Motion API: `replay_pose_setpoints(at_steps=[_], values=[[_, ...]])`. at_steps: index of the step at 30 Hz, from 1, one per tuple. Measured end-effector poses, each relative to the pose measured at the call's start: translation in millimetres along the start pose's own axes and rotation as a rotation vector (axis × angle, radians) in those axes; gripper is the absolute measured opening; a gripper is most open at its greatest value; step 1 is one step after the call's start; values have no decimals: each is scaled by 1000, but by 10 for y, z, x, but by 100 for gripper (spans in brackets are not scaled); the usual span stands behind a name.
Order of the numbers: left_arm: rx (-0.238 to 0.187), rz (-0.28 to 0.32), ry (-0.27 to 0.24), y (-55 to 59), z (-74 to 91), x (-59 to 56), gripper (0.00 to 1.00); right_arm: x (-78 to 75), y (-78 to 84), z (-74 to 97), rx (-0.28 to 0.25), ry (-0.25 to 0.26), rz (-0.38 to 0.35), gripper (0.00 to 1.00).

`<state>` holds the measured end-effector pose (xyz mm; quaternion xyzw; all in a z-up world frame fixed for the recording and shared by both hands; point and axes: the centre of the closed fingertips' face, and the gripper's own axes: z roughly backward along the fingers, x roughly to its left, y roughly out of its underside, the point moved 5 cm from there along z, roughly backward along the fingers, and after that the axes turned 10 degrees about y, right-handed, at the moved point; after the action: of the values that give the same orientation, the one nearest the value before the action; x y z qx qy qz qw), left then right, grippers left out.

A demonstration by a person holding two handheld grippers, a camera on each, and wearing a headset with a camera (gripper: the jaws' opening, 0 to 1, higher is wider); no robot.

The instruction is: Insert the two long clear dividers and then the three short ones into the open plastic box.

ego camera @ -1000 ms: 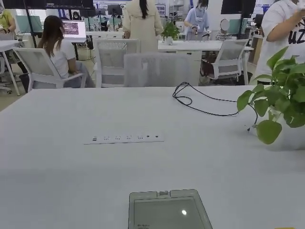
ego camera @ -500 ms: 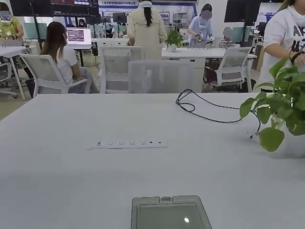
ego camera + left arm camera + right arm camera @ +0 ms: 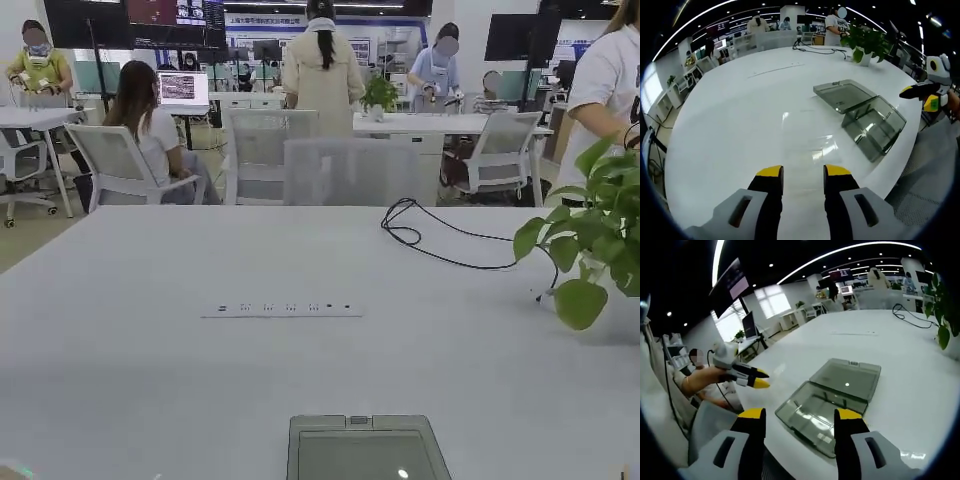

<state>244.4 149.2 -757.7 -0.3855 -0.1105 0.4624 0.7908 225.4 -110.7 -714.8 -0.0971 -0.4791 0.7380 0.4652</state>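
Hovering over the near part of the white table (image 3: pixel 740 110), the left gripper (image 3: pixel 804 172) has its yellow-tipped jaws a moderate gap apart, with nothing held between them. Just ahead of them on the tabletop lies a faint glossy clear patch (image 3: pixel 807 142); whether it is the dividers cannot be told.

The right gripper (image 3: pixel 801 415) is spread wide and grips nothing. Beyond its jaws the open plastic box (image 3: pixel 830 400), smoky and see-through, lies flat near the table's front edge, its lid folded back away from the gripper. In the left gripper view the same box sits to the right of the jaws, well apart from them.

From the head view, the box lid (image 3: pixel 365 450) shows at the bottom edge. Farther back are a flat power strip (image 3: pixel 282 309), a looped black cable (image 3: pixel 440 235) and a leafy plant (image 3: pixel 590 250).
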Motion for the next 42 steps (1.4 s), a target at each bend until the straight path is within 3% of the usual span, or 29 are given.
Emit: replay_pose_setpoints(at_steps=[9, 11, 18, 22, 28, 32, 42], values=[[-119, 17, 78, -147, -24, -288, 30, 162, -47, -117, -43, -3, -59, 47], [-156, 29, 98, -197, -22, -363, 30, 186, -77, -138, -67, 3, -104, 44], [-216, 52, 143, -270, -25, -541, 30, 265, -123, -208, -110, -7, -191, 39], [-267, 120, 201, -291, -65, -655, 30, 317, -117, -247, -122, -17, -224, 37], [-260, 122, 229, -275, -106, -787, 30, 380, -102, -314, -127, -22, -259, 34], [-290, 167, 275, -289, -119, -884, 30, 415, -78, -363, -127, -19, -280, 32], [-287, 162, 299, -297, -138, -1013, 30, 478, -55, -452, -127, -15, -346, 27]])
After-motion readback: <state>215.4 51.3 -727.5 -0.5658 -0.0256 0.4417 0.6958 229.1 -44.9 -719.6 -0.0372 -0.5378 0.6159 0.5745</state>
